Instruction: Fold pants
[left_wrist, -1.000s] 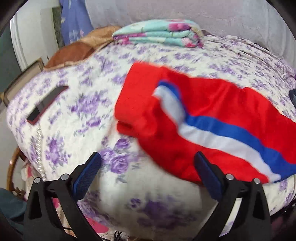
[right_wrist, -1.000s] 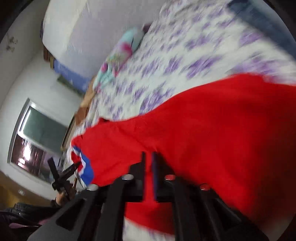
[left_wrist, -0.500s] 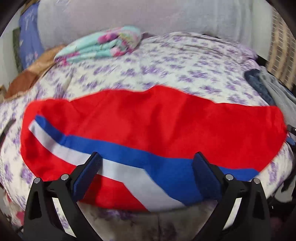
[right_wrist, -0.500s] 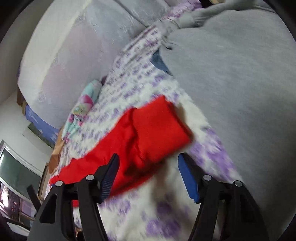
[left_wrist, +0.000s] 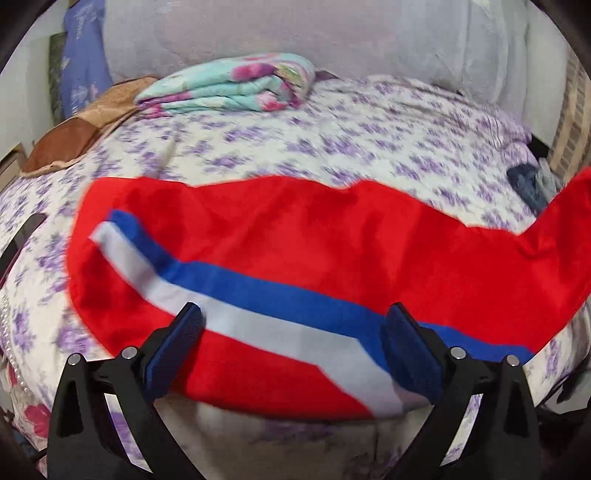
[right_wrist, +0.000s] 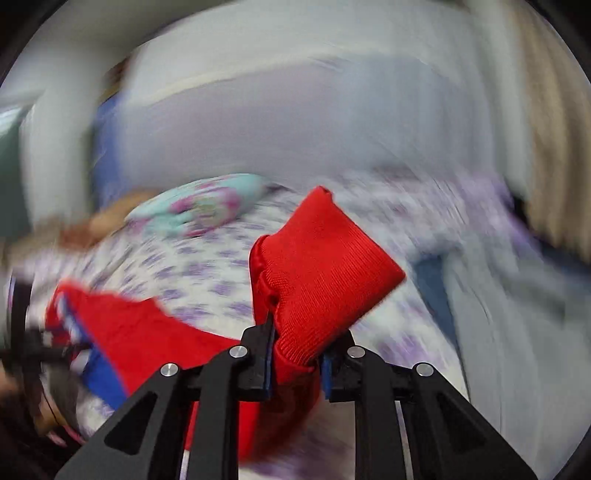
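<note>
Our right gripper (right_wrist: 295, 365) clamped the pants' (left_wrist: 295, 236) ribbed end; our left gripper (left_wrist: 291, 350) hung wide. Best carry it across evenly.

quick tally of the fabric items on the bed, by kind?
Red pants, held at one end by the right tool: 1
Folded floral blanket: 1
Brown pillow: 1
Dark blue and grey clothes pile at the right edge, pieces too blurred to separate: 1
Total: 4
</note>
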